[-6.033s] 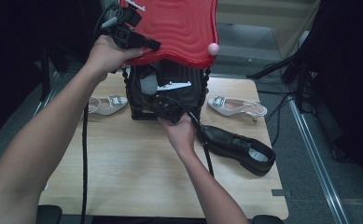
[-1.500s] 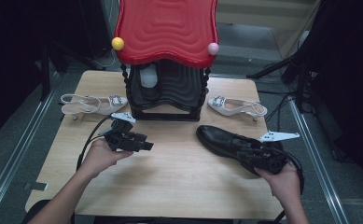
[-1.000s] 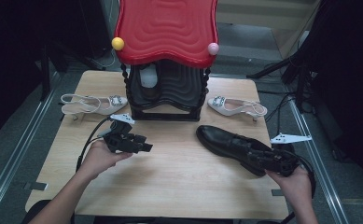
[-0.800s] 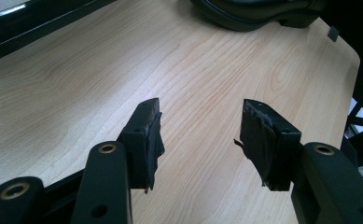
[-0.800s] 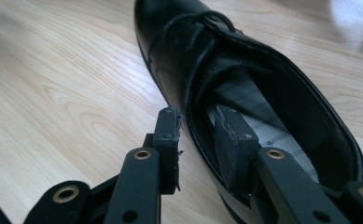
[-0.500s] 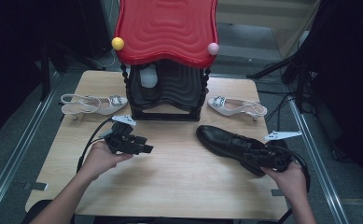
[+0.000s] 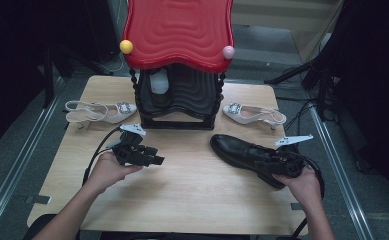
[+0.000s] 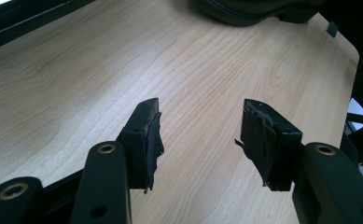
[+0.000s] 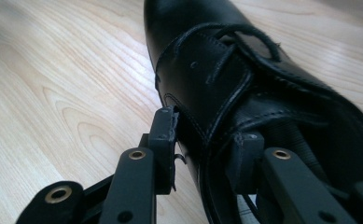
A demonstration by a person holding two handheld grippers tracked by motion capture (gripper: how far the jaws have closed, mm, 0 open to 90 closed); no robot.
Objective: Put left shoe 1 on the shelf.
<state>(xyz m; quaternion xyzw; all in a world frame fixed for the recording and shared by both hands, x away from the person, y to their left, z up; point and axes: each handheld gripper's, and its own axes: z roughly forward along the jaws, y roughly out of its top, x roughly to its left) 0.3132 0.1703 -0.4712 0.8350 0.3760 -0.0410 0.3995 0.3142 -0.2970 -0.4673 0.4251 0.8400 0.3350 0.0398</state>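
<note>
Pinching the black shoe's [image 9: 244, 79] side wall at the table's [image 7: 192, 200] four o'clock, my right gripper [image 9: 207, 140] risks losing it if the thin leather slips, while my left gripper [image 8: 200, 128] hangs spread, empty.

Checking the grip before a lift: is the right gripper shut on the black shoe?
Shut on it: the right gripper clamps the black shoe side wall, one jaw outside, one inside the opening.

wooden table [image 7: 182, 200] | grey floor [image 7: 277, 45] (metal rails [image 7: 12, 165]) | dim surroundings
</note>
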